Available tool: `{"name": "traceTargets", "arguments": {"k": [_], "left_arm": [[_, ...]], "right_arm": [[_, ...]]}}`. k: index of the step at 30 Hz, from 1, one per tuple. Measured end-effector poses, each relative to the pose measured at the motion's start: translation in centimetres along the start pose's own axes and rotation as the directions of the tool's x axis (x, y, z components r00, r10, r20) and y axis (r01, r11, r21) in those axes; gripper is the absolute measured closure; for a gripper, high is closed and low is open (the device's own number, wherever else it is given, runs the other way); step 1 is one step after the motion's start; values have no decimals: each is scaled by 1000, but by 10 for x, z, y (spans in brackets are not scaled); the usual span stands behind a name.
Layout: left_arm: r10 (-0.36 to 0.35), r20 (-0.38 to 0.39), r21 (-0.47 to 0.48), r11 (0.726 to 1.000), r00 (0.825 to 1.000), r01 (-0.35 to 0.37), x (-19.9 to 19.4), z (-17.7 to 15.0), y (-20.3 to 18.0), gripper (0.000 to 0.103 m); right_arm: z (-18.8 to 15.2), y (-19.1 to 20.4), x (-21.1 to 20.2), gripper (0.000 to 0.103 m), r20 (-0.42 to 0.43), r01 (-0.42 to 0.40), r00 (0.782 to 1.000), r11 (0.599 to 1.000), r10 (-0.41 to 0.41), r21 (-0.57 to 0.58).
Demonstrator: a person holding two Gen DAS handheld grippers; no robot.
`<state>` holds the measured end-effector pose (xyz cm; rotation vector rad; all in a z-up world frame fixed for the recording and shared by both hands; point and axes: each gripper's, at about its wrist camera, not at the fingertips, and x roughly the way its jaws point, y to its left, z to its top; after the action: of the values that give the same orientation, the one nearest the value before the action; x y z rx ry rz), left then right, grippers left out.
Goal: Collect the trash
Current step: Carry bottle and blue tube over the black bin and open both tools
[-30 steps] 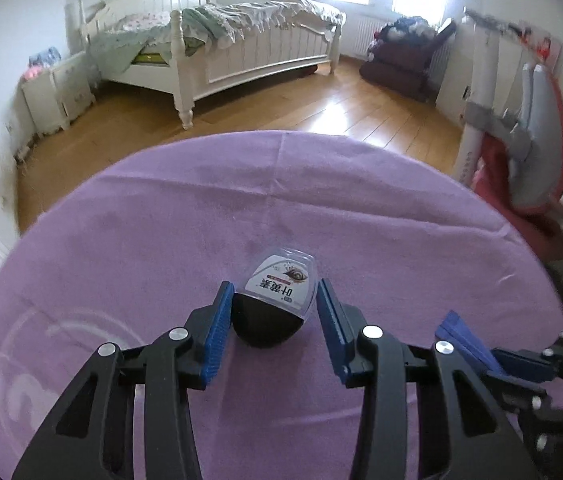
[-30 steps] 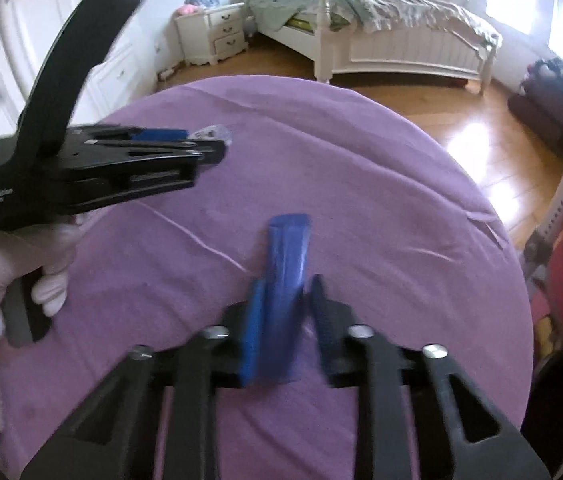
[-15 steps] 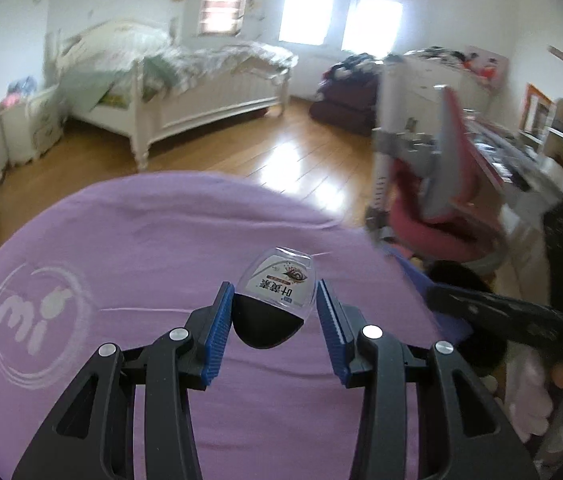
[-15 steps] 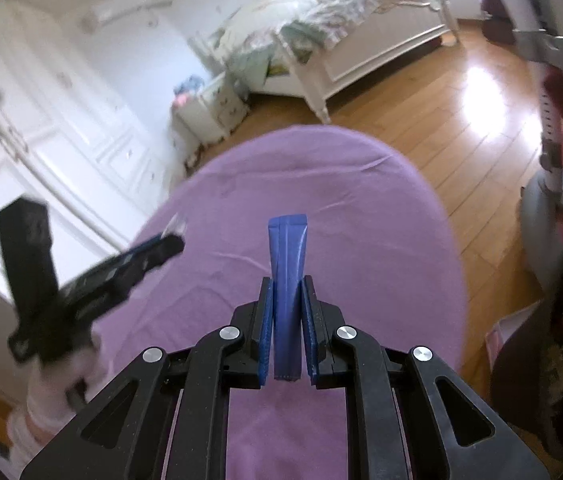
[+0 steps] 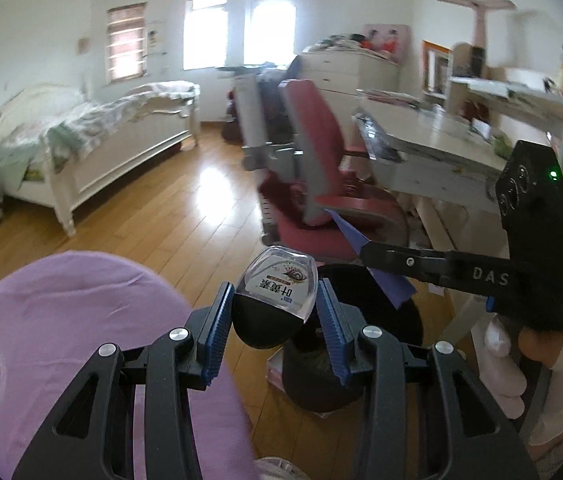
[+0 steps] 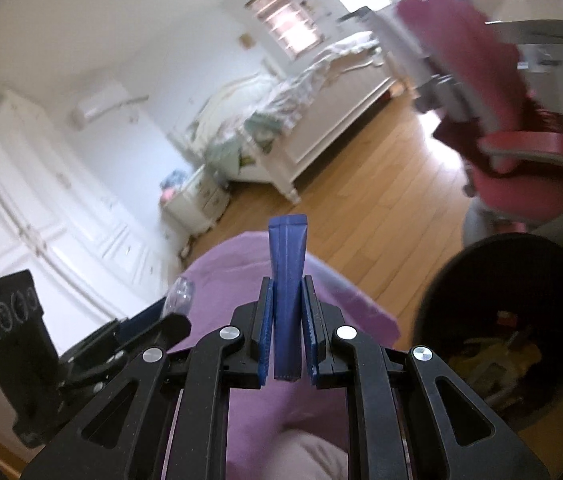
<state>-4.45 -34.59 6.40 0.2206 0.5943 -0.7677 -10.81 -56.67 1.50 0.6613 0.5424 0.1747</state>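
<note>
A: What has changed since half a second ago?

B: Both tools have swung off the purple counter [image 5: 61, 320]. In the left wrist view the cloth then filled the lower frame; now only its rounded edge shows at lower left, with wooden floor [image 5: 153, 224] beyond. The black trash bin [image 5: 361, 340] has come in under the left gripper [image 5: 275, 312].

A: And the room for moving, left to right?

B: The bed [image 5: 93, 136] stands far left, well apart, with bare floor between it and the counter edge. The red chair [image 5: 321, 184] stands just behind the bin, and a white desk lies to the right.

A: Where is the trash against the jaws?

B: The left jaws are clamped on a small clear bottle with a black cap [image 5: 277, 296], label facing up, its clear end poking forward past the tips over the bin's near rim. The right gripper [image 6: 287, 328] has its jaws closed on a flat blue packet [image 6: 287, 280] standing upright between the pads, its top well clear of them. In the right wrist view the bin's open mouth [image 6: 441, 280] sits lower right, beside the counter edge, with scraps inside.
</note>
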Motion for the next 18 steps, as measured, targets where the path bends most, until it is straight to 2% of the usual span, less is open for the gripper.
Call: {"name": "traceTargets", "arguments": {"k": [9, 18], "left_arm": [[-48, -29, 89, 995, 998, 50, 34, 11, -55, 61], [-104, -82, 85, 990, 991, 111, 79, 4, -74, 61]], "right_arm": [[-2, -80, -48, 88, 57, 47, 997, 991, -54, 123], [-17, -121, -52, 88, 58, 100, 992, 973, -114, 208]]}}
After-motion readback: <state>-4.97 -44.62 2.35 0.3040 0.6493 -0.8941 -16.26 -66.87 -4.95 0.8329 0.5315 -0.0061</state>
